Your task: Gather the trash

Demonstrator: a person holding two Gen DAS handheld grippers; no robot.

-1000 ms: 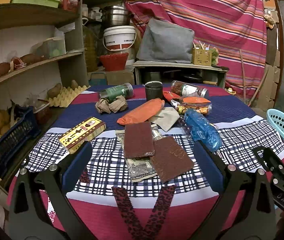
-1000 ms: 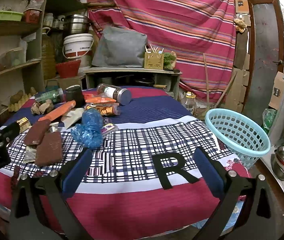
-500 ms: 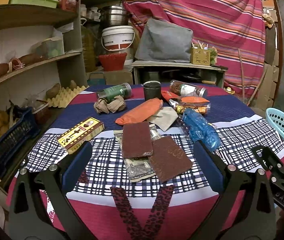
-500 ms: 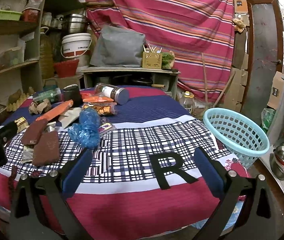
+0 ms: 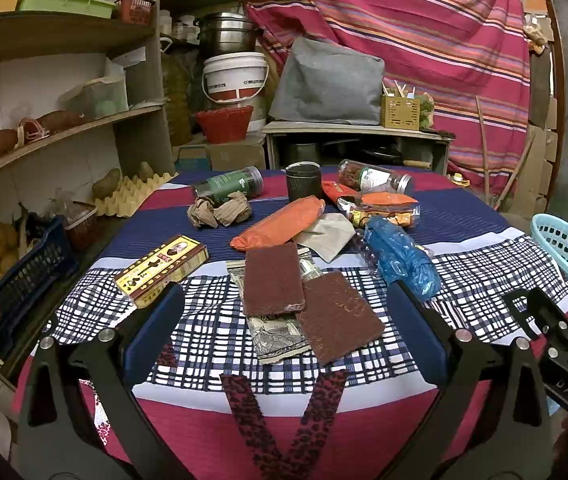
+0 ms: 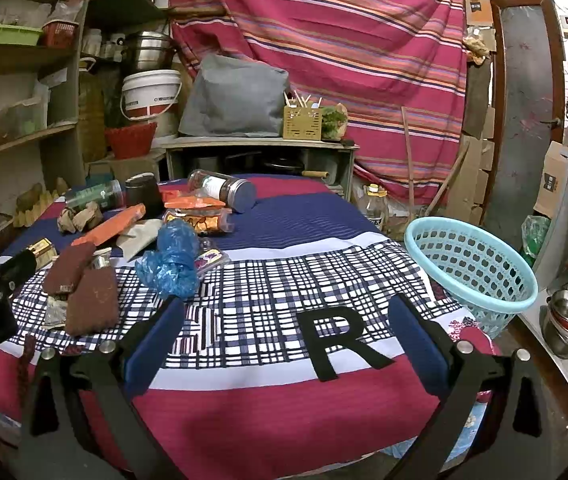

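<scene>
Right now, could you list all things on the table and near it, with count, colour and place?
scouring pads: 2, brown, front centre, over a printed wrapper
box: 1, yellow, front left
plastic bag: 1, blue, crumpled, right of the pads
long packet: 1, orange, centre
paper wad: 1, tan, back left
jars: 2, clear, lying at the back
cup: 1, dark, upright between the jars
snack packets: several, orange, back right
basket: 1, light blue, empty, at the table's right edge
left gripper: open, holds nothing
right gripper: open, holds nothing
</scene>
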